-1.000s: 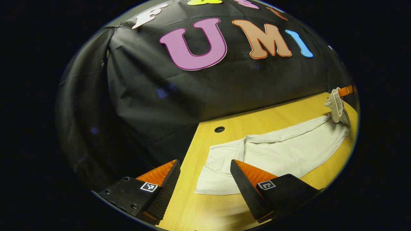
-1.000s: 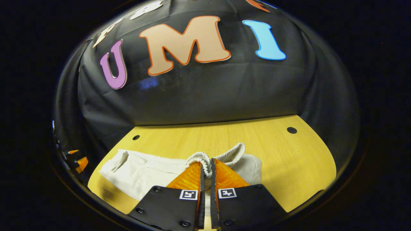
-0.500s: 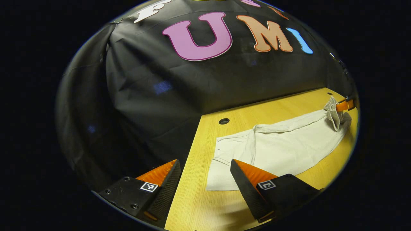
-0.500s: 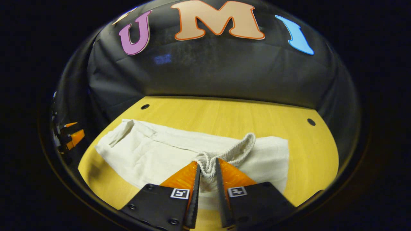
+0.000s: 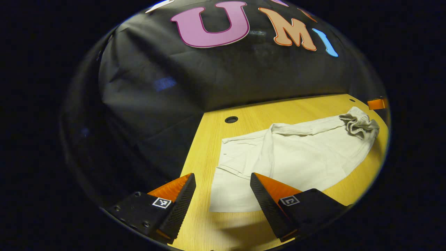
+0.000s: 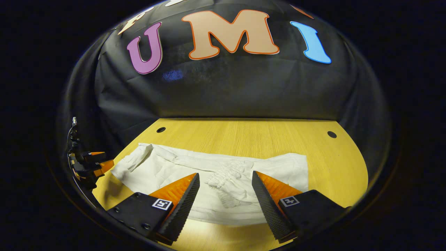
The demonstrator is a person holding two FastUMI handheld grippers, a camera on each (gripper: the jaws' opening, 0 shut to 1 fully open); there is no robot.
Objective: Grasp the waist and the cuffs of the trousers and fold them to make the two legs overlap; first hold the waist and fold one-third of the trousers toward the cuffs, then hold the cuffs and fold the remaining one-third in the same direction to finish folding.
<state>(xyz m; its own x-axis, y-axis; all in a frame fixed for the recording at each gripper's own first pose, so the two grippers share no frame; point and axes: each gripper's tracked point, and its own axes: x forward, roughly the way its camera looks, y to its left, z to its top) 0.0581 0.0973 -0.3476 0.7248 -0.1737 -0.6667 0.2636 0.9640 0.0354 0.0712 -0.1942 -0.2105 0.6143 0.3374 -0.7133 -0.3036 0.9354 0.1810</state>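
**Trousers flat on wooden table, both grippers spread and empty**

Yellow wood-grain table (image 6: 244, 136) with black cloth wall (image 6: 226, 90) draped behind; round holes in the tabletop near the far corners (image 6: 161, 129).

Right gripper view, near to far: right gripper (image 6: 225, 184) has its two wedge-shaped fingers (image 6: 181, 198) spread wide, ribbed inner faces, nothing pinched between them. Just beyond and between the tips lies the trousers (image 6: 216, 174), pale off-white soft cloth, wrinkled. Long axis runs left to right across the table, parallel to the back wall. The gathered elastic waist (image 6: 228, 176) sits bunched on top of the cloth, between the fingertips, not touched as far as I can tell. Cuff end (image 6: 134, 160) points left, slightly crumpled. At the far left edge, the left gripper (image 6: 92, 164) hovers just beside the cuff end.

Left gripper view, near to far: left gripper (image 5: 223, 190) fingers also spread wide, holding nothing; the right-hand finger overlaps the near edge of the cloth in the picture, contact unclear. Cuff end (image 5: 237, 184) lies nearest, flat with a straight hem. Trousers (image 5: 296, 157) stretch away to the right, with the ruffled waist (image 5: 359, 123) lumped at the far end. A small part of the right gripper (image 5: 377, 103) shows past it.
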